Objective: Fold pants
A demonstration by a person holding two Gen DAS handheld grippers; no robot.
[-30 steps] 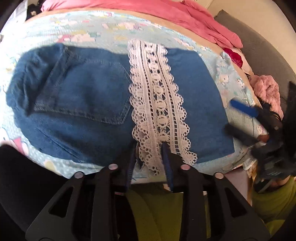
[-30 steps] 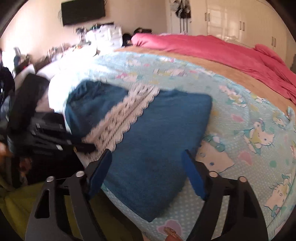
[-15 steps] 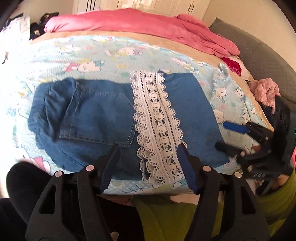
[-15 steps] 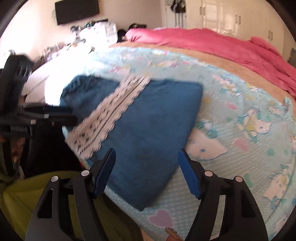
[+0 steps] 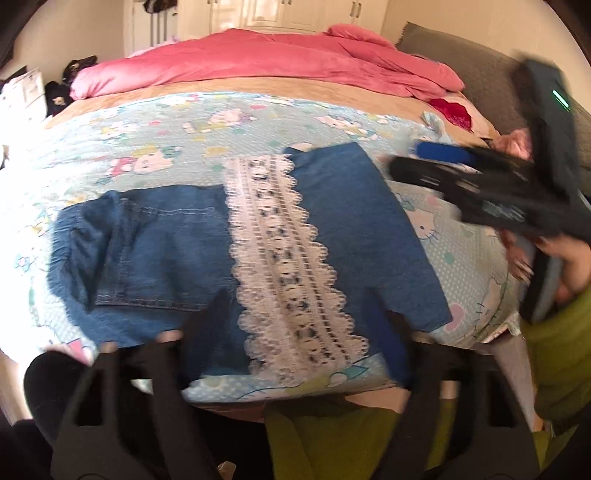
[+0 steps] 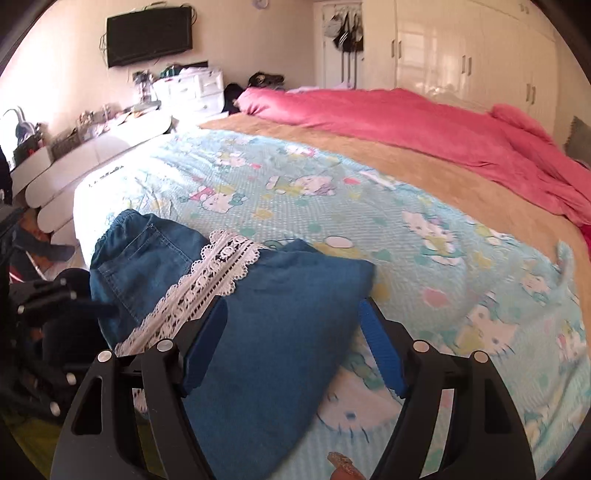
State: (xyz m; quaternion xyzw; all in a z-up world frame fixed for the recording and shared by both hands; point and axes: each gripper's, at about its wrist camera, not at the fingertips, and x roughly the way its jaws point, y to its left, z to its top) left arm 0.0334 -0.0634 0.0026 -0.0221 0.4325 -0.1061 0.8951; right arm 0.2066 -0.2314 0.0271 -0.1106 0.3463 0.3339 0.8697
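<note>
The folded blue jeans (image 5: 351,229) lie flat near the bed's front edge, a white lace strip (image 5: 288,266) running down their middle and a back pocket (image 5: 147,258) to the left. My left gripper (image 5: 299,306) hovers blurred above the lace hem; its jaws are closing, apart, with nothing pinched between them. At the right, a hand carries my right gripper (image 5: 406,162) above the sheet beside the jeans. In the right wrist view that right gripper (image 6: 291,310) hangs over the jeans (image 6: 280,280), jaws opening slightly, nothing held.
A cartoon-print sheet (image 5: 221,125) covers the bed, with a pink duvet (image 5: 277,62) bunched along the far side and a grey cushion (image 5: 480,74) at the right. White wardrobes (image 6: 461,55), a wall TV (image 6: 147,35) and a white footboard (image 6: 92,155) surround it. Green clothing (image 5: 561,350) is close below.
The left gripper let go of the lace hem, opened and drew back upward. The right gripper rose and slid over the jeans' right part; the jeans stayed flat.
</note>
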